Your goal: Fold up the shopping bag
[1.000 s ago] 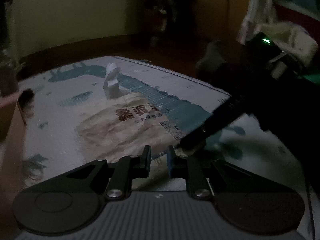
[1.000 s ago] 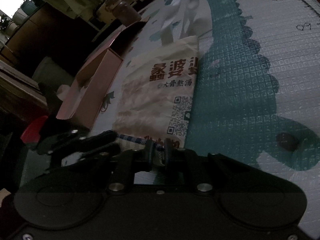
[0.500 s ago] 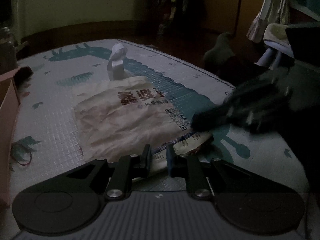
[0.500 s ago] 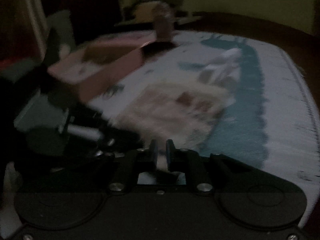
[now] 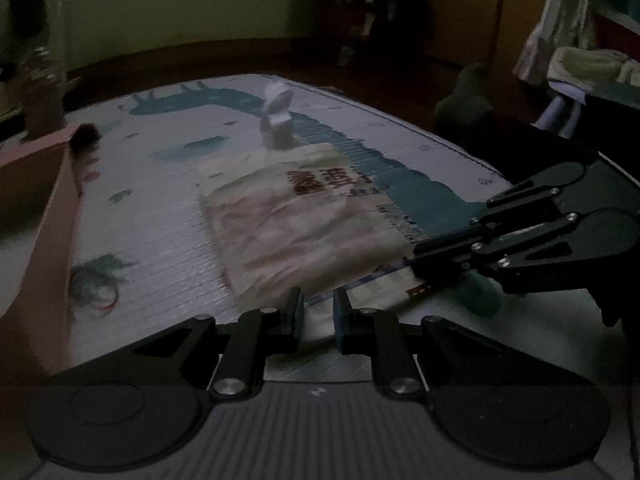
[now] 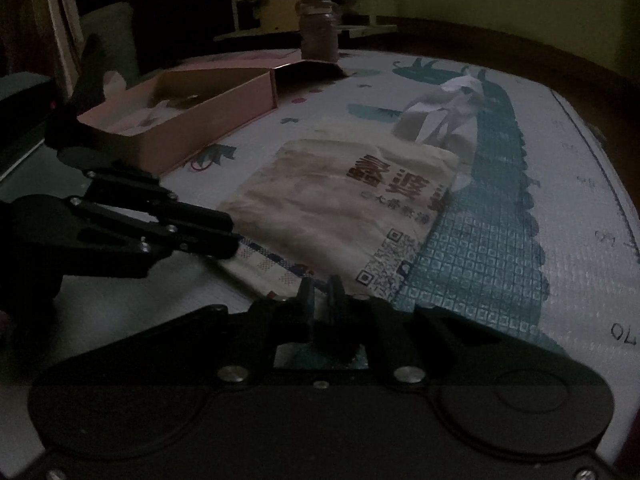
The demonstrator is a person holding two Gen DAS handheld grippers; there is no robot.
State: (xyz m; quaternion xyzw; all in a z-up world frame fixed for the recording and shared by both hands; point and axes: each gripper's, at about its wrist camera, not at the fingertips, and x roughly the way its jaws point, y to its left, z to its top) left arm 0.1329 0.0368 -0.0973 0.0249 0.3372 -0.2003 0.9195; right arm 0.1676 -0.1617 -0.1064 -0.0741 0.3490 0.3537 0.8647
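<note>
Right tool rolled upright, both now on bag's near edge

Shopping bag (image 6: pixel 344 208) lies flat on mat (image 6: pixel 500 264), frame centre. Right gripper (image 6: pixel 320 294) pinched together on bottom hem; left gripper (image 5: pixel 316 314) narrowly apart with hem between, clamp unclear. Looks ready to lift the fold.

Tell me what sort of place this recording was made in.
Most likely a dim room in a home. The shopping bag lies on a foam play mat printed with teal animal shapes, clothes or towels hang at one side, and an open pink cardboard box sits on the mat.
</note>
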